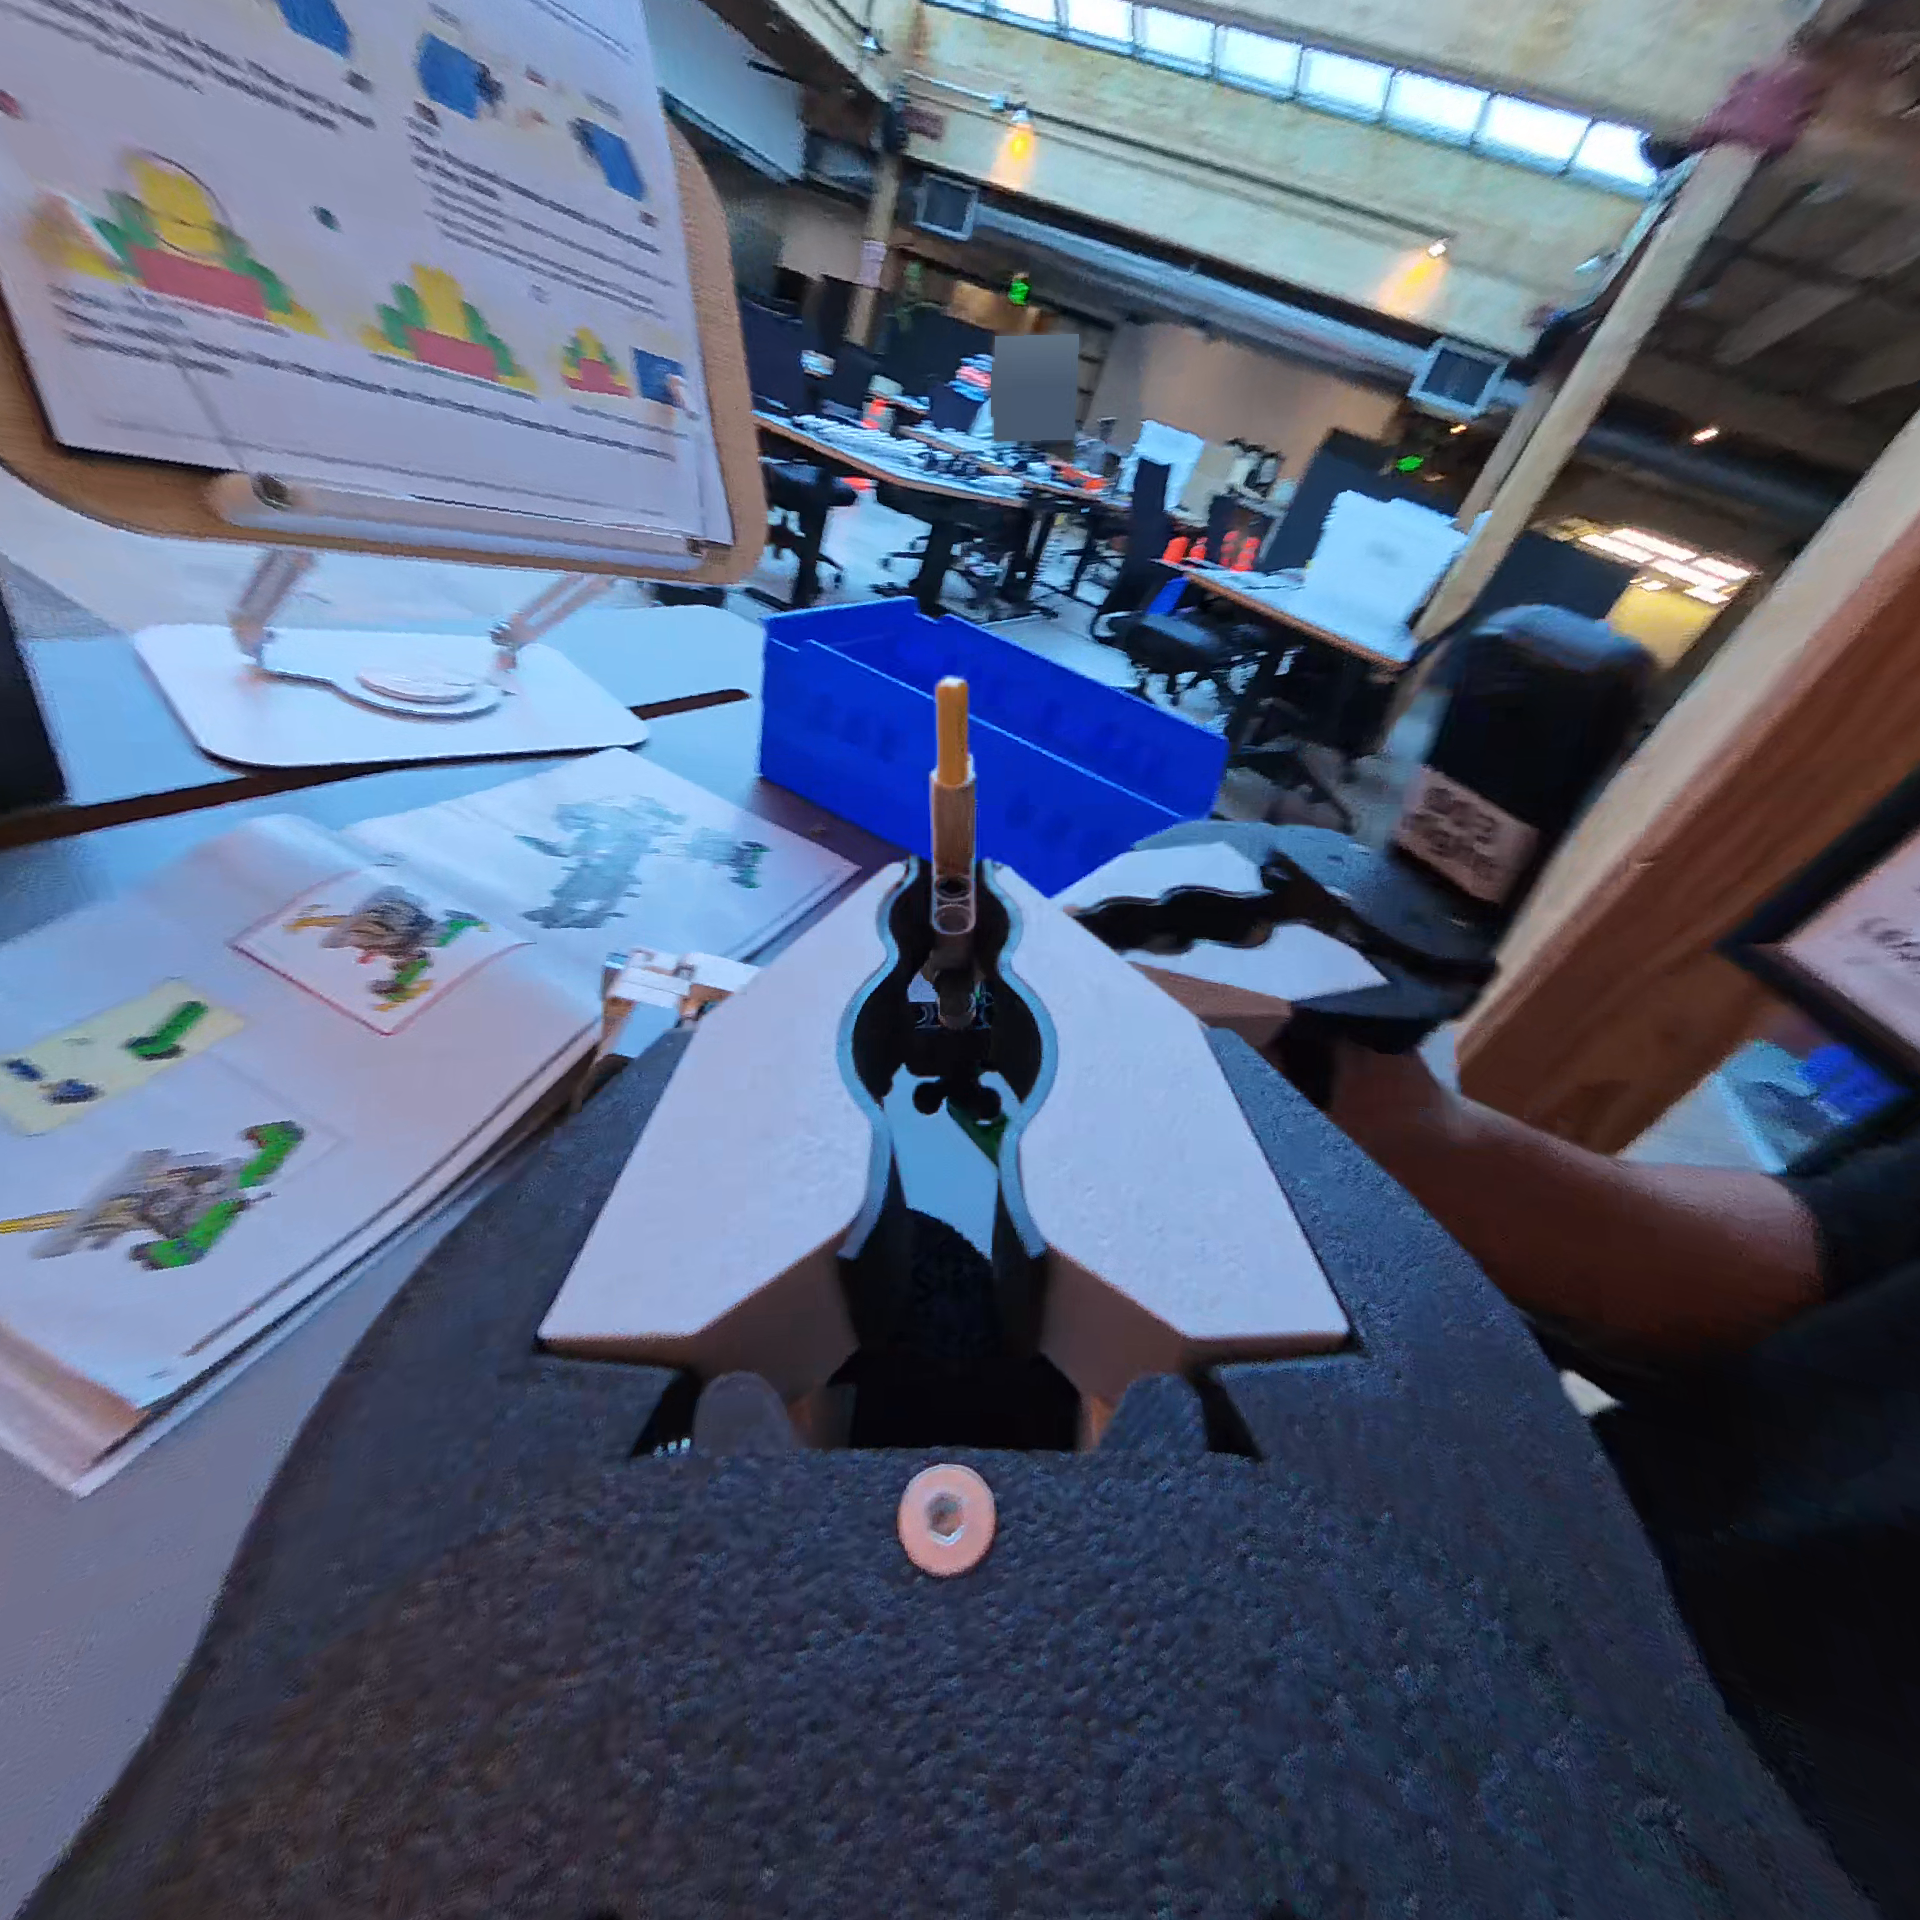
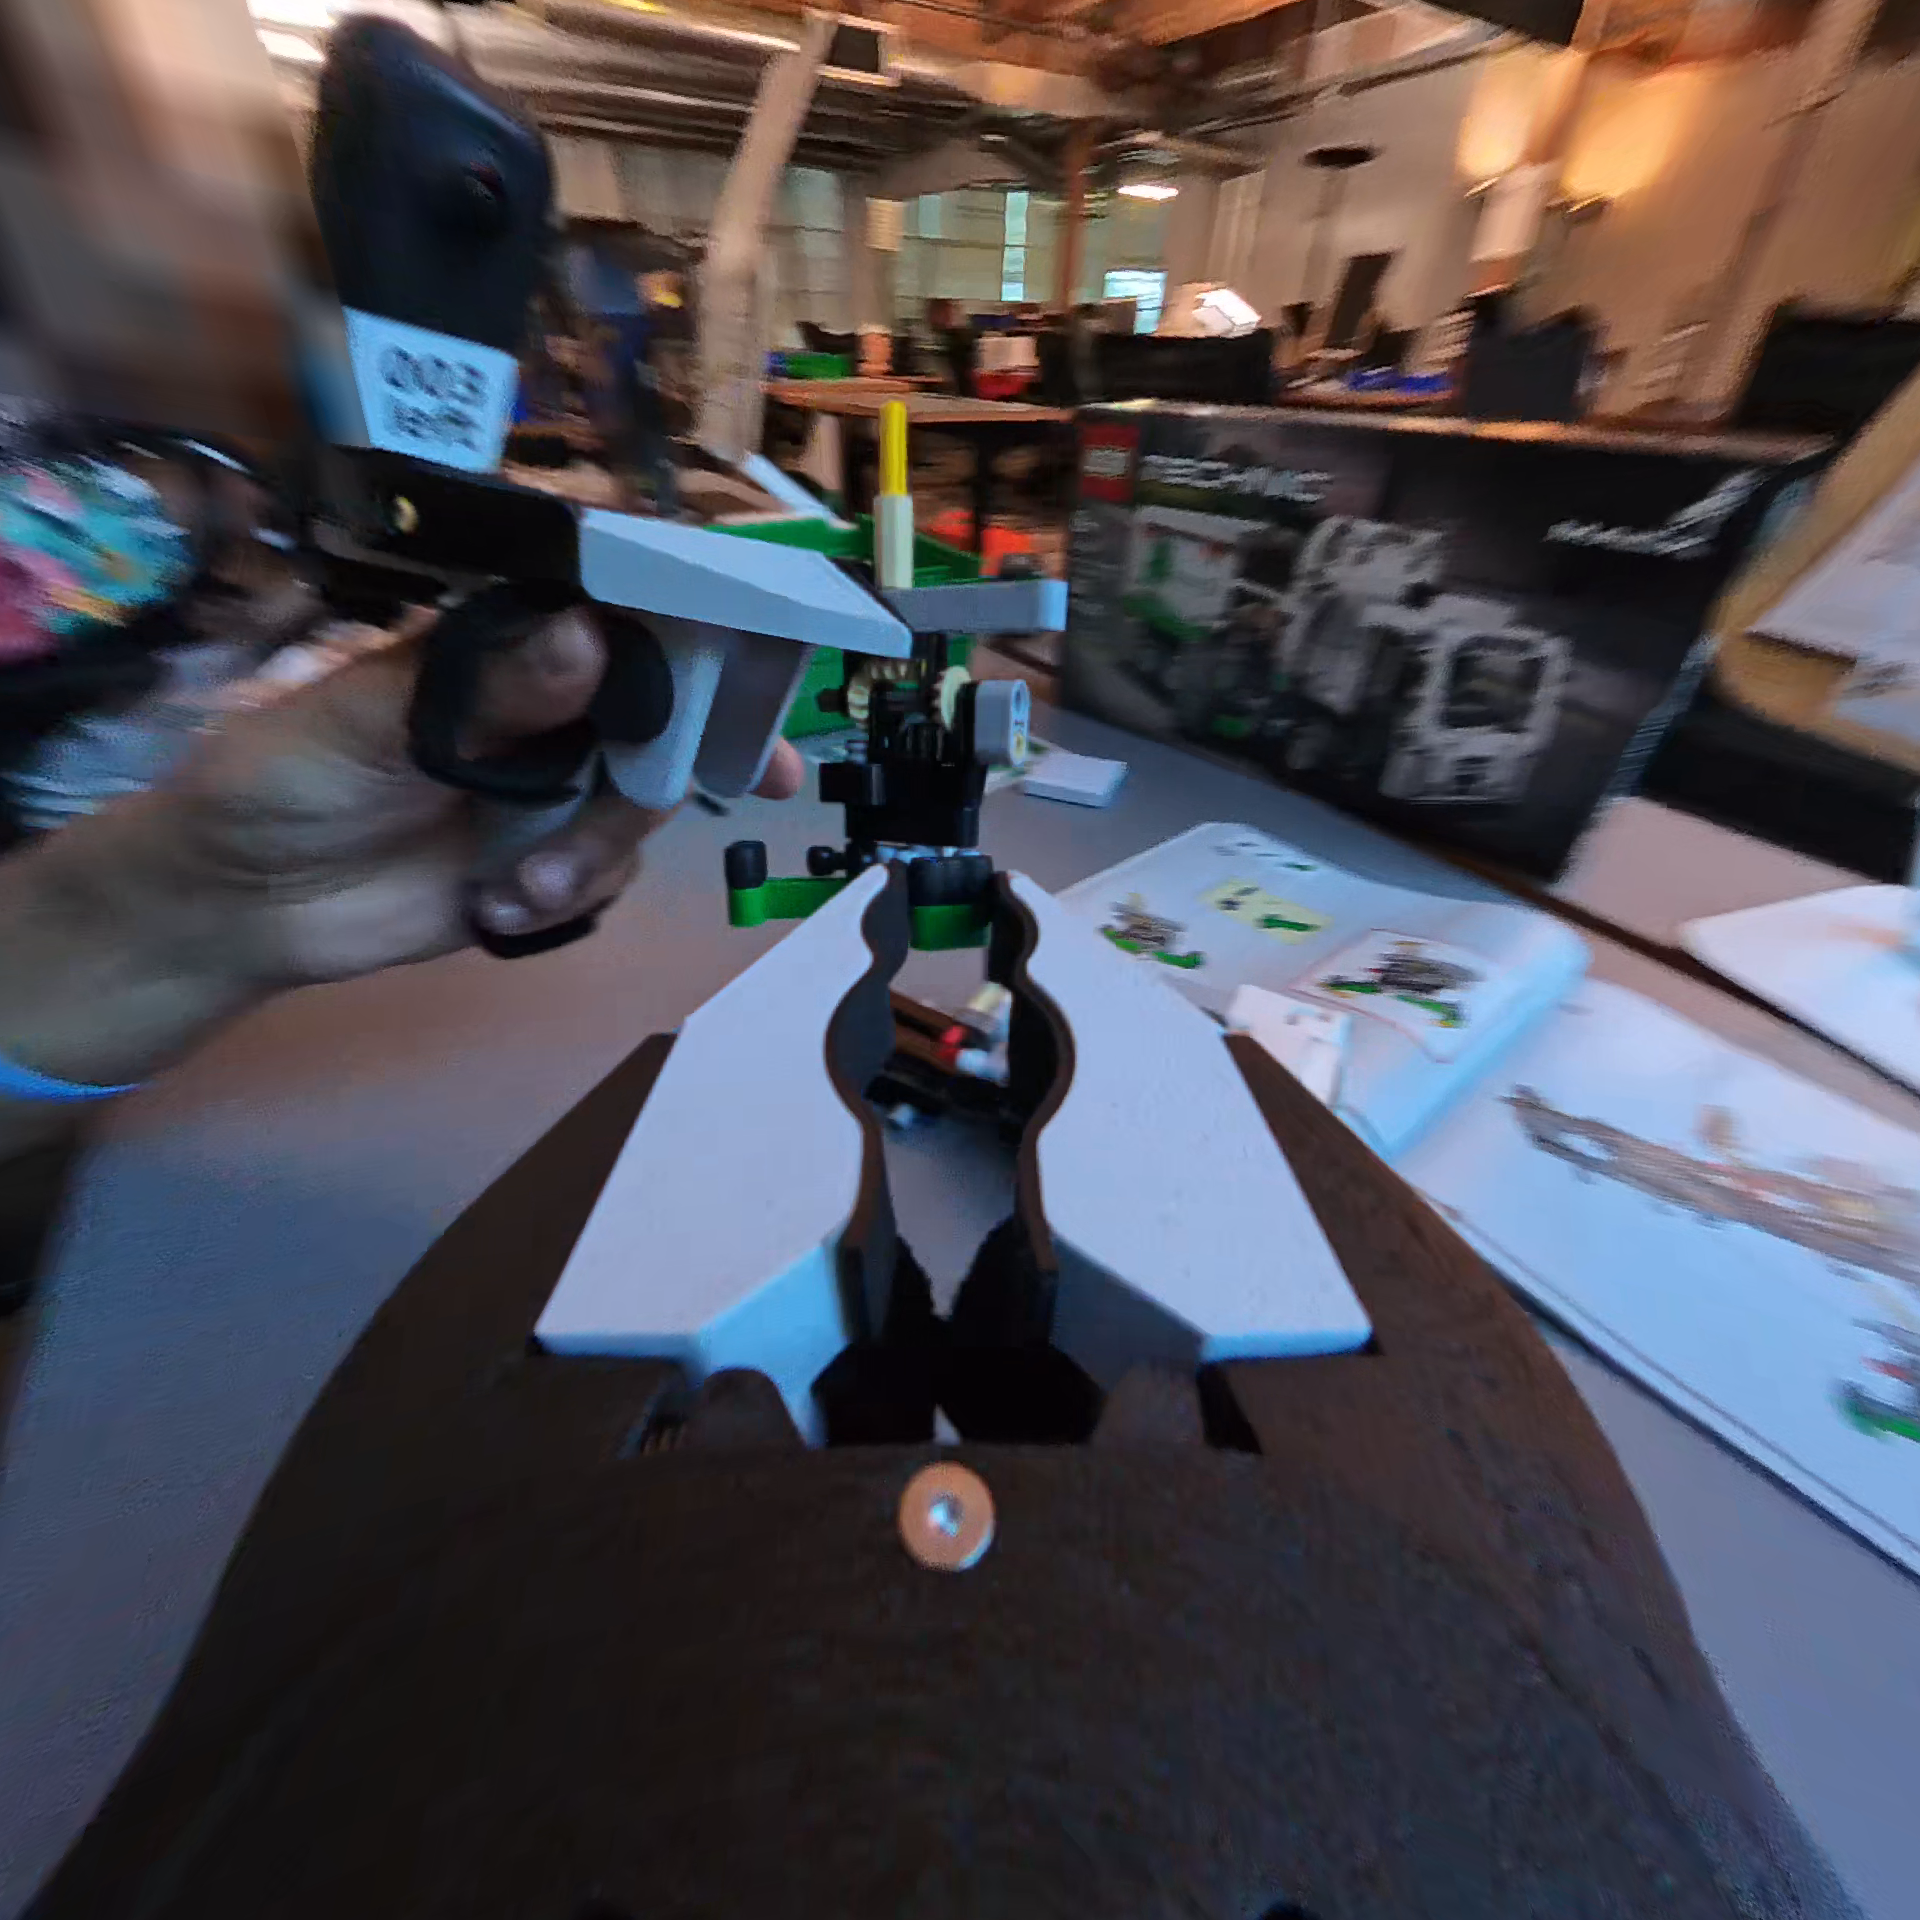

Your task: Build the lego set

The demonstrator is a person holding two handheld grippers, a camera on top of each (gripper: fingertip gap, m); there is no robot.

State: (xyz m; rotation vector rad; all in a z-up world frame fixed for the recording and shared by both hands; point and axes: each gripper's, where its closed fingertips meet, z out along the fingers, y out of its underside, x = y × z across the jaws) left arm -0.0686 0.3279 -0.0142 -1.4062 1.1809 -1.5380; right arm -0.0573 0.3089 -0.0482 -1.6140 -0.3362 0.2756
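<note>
**Lego assembly pinched between both grippers above the tabletop**

Instruction sheets sit at 10 o'clock in the left wrist view: a clipboard stand holds a printed sheet, and below it, at 8 o'clock, an open instruction booklet lies on the tabletop. At centre, the left gripper has its jaws clenched on the lego assembly, whose tan sleeve and yellow axle stick up past the fingertips toward 12 o'clock. Just behind it stands a blue bin. At 3 o'clock the right gripper shows, with a person's forearm behind it.

In the right wrist view, a hand at 9 o'clock holds the left gripper, which reaches in from the left and clamps the upper part of the lego assembly; the yellow axle rises above it. The right gripper at centre has its jaws closed on the black and green lower end of the assembly, held clear of the tabletop. At 2 o'clock stands the dark set box; at 3 o'clock lies the open booklet.
</note>
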